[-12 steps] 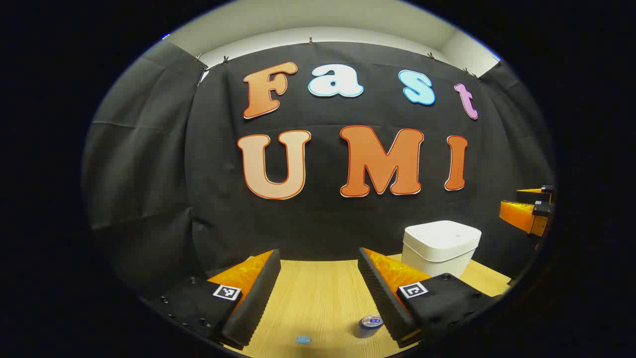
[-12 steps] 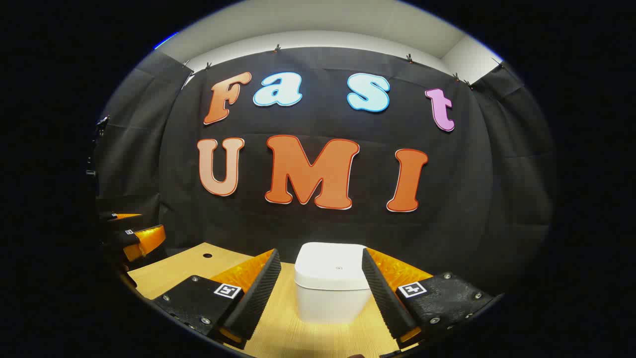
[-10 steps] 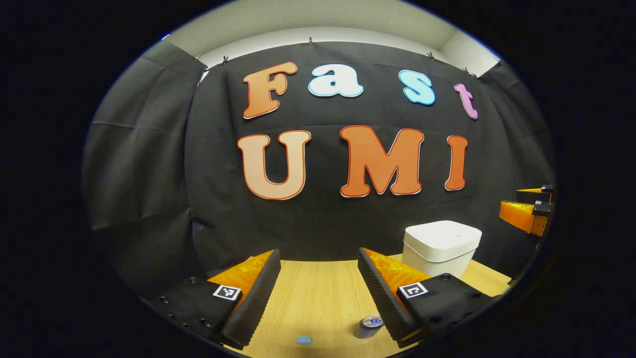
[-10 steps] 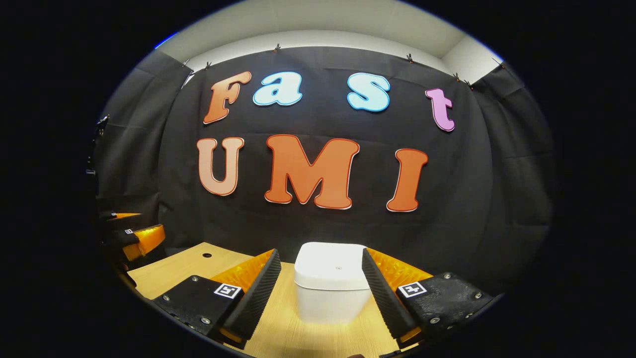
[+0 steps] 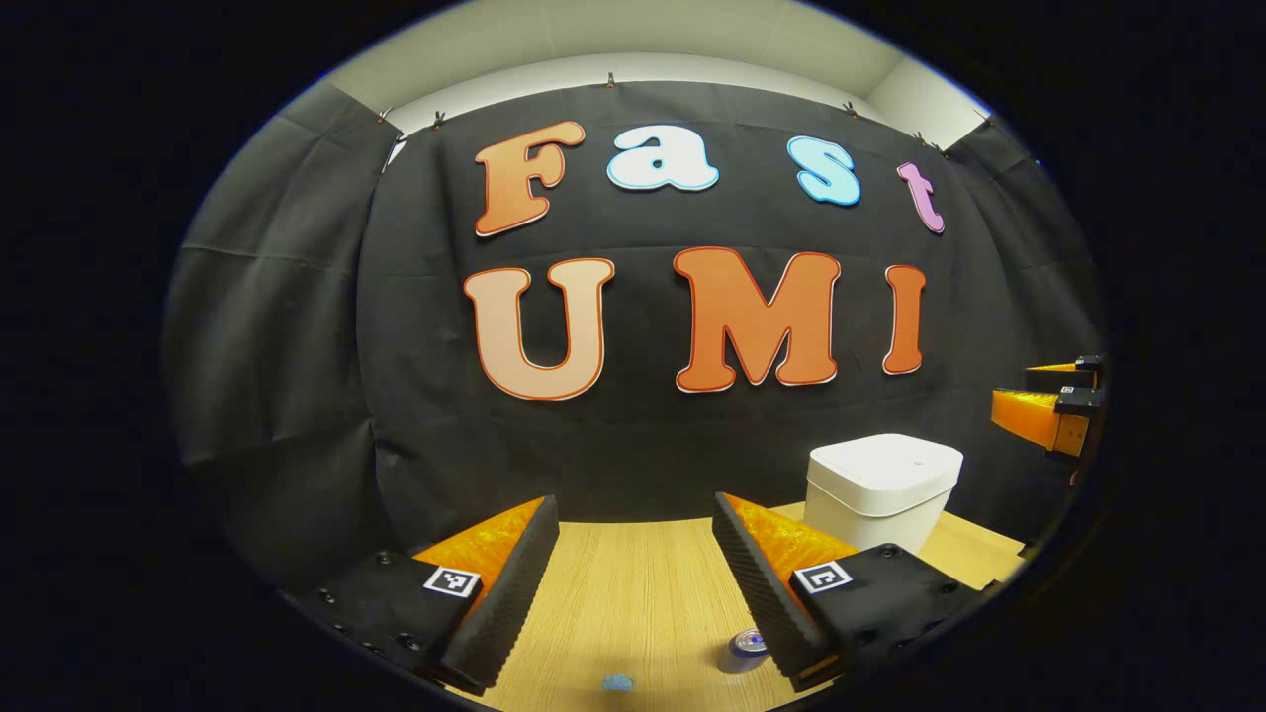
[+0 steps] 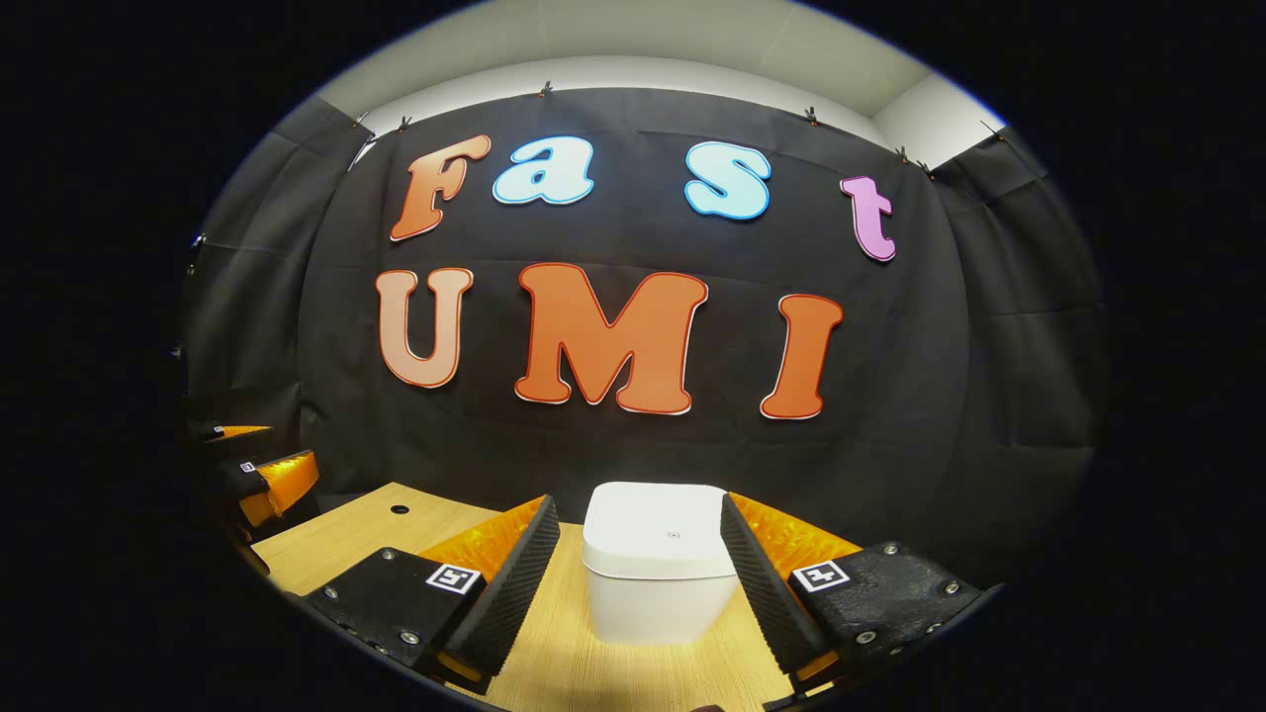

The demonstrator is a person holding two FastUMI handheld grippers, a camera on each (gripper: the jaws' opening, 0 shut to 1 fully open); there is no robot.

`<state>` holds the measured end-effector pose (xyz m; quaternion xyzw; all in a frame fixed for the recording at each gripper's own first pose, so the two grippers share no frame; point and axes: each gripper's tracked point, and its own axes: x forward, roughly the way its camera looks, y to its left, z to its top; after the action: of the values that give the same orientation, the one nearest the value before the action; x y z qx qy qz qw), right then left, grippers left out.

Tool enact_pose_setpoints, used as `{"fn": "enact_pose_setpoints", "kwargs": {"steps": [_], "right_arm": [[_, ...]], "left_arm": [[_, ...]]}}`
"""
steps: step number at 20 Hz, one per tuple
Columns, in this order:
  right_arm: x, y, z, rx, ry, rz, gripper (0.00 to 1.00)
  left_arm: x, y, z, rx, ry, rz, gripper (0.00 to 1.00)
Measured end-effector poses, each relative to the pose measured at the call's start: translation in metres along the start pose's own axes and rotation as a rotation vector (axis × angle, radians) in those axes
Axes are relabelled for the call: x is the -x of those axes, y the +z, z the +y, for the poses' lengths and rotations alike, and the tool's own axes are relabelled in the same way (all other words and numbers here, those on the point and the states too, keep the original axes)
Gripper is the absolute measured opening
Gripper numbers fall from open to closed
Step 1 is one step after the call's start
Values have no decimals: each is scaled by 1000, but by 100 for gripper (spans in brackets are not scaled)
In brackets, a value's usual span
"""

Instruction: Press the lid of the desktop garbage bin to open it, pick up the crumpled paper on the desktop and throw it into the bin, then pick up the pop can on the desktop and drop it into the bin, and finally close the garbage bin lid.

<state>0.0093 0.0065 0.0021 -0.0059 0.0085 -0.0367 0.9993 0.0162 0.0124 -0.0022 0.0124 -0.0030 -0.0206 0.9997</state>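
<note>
Item one, the garbage bin [image 6: 661,574]: white, squarish with rounded corners, its lid [image 6: 665,529] flat and shut, a small dot near the lid's centre; I see it standing on the wooden desktop [image 6: 346,539] toward the far side, framed between the fingers of my right gripper [image 6: 640,564], which hangs short of it with its tongs spread wide and holding nothing. In the left gripper view the same bin [image 5: 878,489] sits to the right and farther off. Item two, the pop can [image 5: 744,651]: small, silvery with a blue mark on top, upright on the near desktop, just beside the right finger of my left gripper [image 5: 635,569]; those tongs are likewise spread and empty. Item three, the crumpled paper [image 5: 617,682]: a small blue scrap at the near edge, left of the can and apart from it. Progress, as I judge it: nothing done yet. The lid remains to be pressed open, then paper in, can in, lid closed. The right gripper looks placed for the press.
</note>
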Motion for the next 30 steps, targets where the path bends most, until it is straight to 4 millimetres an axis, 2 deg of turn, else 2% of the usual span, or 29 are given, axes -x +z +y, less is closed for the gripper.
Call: {"fn": "enact_pose_setpoints", "kwargs": {"steps": [6,10,13,15,21,23,24,26,29,30], "right_arm": [[-1,0,-9,27,-86,28,99],[-2,8,-13,72,-120,30,98],[-14,18,-9,68,-88,28,89],[-24,13,-6,56,-52,66,83],[-57,0,-6,32,10,139,60],[-70,-6,-9,9,14,162,48],[-76,-10,-11,7,14,172,37],[-88,-13,-16,10,14,179,20],[-103,-20,-21,1,29,197,4],[-107,-24,-20,-7,45,207,1]], "left_arm": [[3,-8,10,-4,-47,13,100],[12,-17,19,1,-62,23,100],[18,-19,32,16,-18,22,100],[19,-18,39,14,19,26,99],[22,-20,41,12,86,38,100],[22,-24,41,10,104,48,100],[21,-25,42,10,114,55,100],[20,-28,43,12,136,68,100],[16,-31,39,9,159,80,100],[15,-31,37,5,165,83,100]]}}
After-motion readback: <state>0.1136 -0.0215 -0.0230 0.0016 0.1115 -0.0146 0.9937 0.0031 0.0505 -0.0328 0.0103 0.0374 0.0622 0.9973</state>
